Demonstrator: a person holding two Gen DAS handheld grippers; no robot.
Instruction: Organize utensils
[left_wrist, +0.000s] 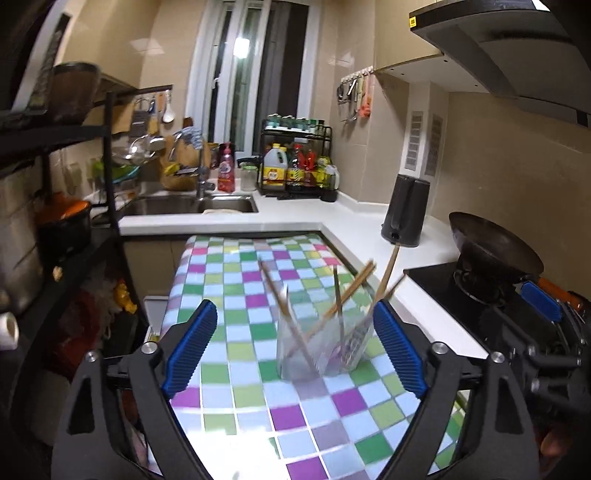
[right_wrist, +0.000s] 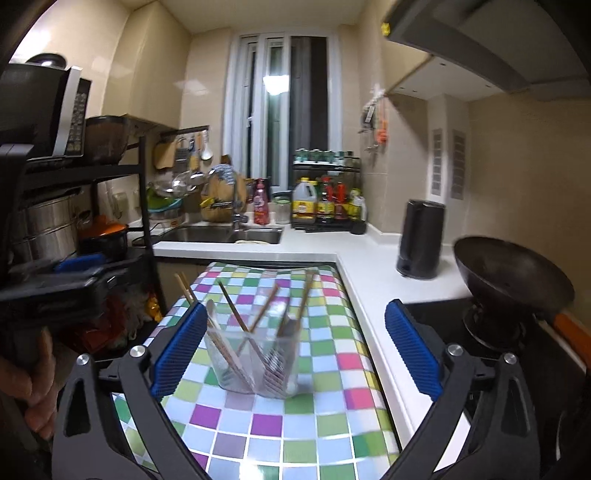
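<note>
Clear holders (right_wrist: 255, 363): one is standing on the checkered cloth (right_wrist: 295, 424).
Chopsticks (right_wrist: 232, 312): several are leaning inside the holder, blurred beyond exact counting.
Kettles (right_wrist: 421, 240): one is sitting right of the cloth.
Woks (right_wrist: 513, 284): one is resting beyond the kettle.

Both wrist views look forward, slightly down, over the checkered surface (left_wrist: 258, 387) toward the window (right_wrist: 280, 103). Both share the nearby clear utensil holder (left_wrist: 317, 347), sink, wok.
</note>
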